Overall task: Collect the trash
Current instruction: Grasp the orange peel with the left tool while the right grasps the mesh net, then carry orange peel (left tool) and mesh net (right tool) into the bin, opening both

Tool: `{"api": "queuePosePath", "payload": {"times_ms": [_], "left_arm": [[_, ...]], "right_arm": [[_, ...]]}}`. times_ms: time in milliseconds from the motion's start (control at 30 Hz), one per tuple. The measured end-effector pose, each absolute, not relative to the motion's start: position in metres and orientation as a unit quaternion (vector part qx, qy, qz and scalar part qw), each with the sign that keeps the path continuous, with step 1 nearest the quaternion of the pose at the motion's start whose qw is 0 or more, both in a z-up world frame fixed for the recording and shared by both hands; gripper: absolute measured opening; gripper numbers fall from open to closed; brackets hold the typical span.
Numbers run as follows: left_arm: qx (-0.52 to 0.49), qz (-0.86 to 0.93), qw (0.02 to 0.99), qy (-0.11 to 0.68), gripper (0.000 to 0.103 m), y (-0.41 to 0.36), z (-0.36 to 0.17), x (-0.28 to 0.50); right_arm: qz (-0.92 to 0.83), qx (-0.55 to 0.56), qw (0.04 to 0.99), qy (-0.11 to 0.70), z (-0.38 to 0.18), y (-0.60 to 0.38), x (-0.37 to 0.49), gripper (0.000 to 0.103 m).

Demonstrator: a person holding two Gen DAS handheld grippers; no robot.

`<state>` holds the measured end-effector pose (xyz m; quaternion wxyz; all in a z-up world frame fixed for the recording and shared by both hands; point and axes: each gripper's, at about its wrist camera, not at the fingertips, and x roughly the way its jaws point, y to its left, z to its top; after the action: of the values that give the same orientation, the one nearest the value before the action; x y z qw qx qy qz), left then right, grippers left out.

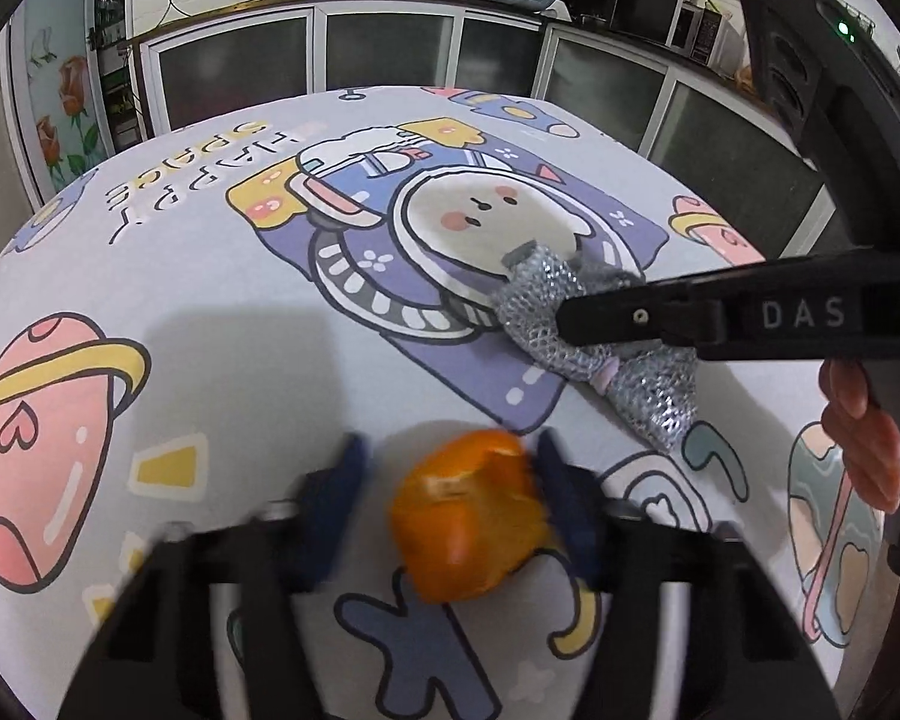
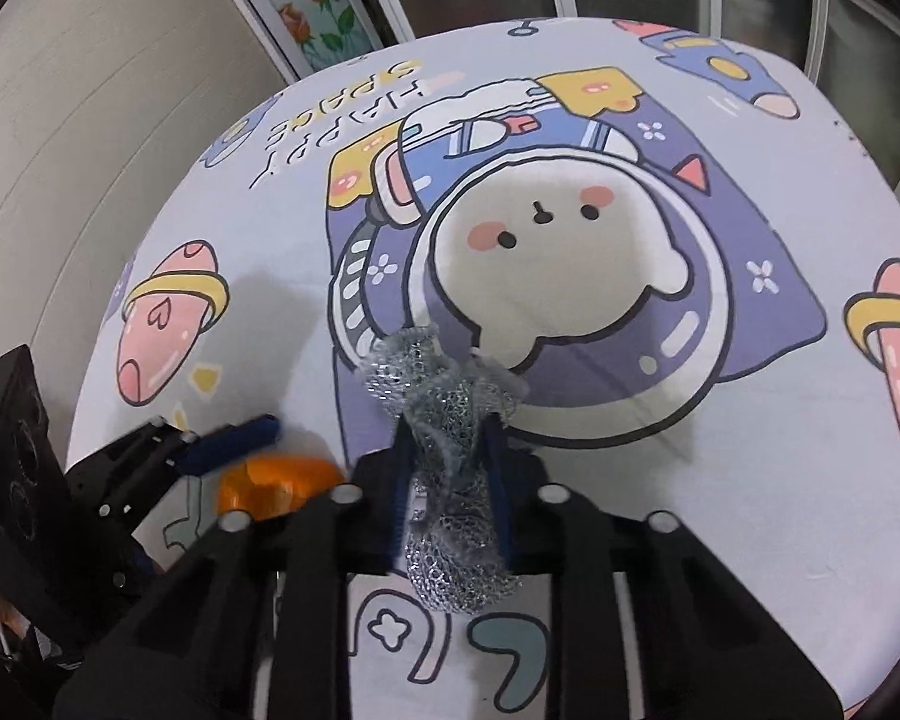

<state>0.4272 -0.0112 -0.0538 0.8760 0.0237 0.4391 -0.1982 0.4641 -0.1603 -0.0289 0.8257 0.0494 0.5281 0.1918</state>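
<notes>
An orange peel (image 1: 468, 516) lies on the cartoon tablecloth (image 1: 222, 324) between the blurred blue fingers of my left gripper (image 1: 450, 468). The right finger (image 1: 561, 480) touches the peel, while a gap shows at the left finger (image 1: 345, 480). A silver mesh scrubber (image 2: 444, 396) lies crumpled on the cloth, and my right gripper (image 2: 447, 444) is shut on its near part. In the left wrist view the right gripper (image 1: 570, 324) reaches in from the right over the scrubber (image 1: 540, 294). The right wrist view shows the peel (image 2: 270, 483) and the left gripper (image 2: 234, 438) at lower left.
The round table's far edge (image 1: 390, 93) faces low glass-door cabinets (image 1: 390, 54) with basins on top. A person's hand (image 1: 858, 432) holds the right gripper's handle. A beige wall (image 2: 90, 120) stands close to the table's left side.
</notes>
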Motion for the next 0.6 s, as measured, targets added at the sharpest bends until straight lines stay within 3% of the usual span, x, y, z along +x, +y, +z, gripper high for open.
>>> {"api": "queuePosePath", "payload": {"times_ms": [67,133,600], "left_arm": [[0.017,-0.201,0.876,0.438,0.019,-0.01,-0.052,0.427],[0.015,-0.199,0.88,0.432,0.015,-0.008,-0.049,0.425],[-0.019,-0.203,0.893,0.402,0.013,0.025,-0.012,0.381]], "right_arm": [[0.187,0.05,0.83,0.523,-0.028,-0.161,0.463,0.016],[0.188,0.058,0.831,0.521,-0.027,-0.163,0.462,0.015],[0.194,0.082,0.854,0.475,0.018,-0.192,0.411,0.015]]}}
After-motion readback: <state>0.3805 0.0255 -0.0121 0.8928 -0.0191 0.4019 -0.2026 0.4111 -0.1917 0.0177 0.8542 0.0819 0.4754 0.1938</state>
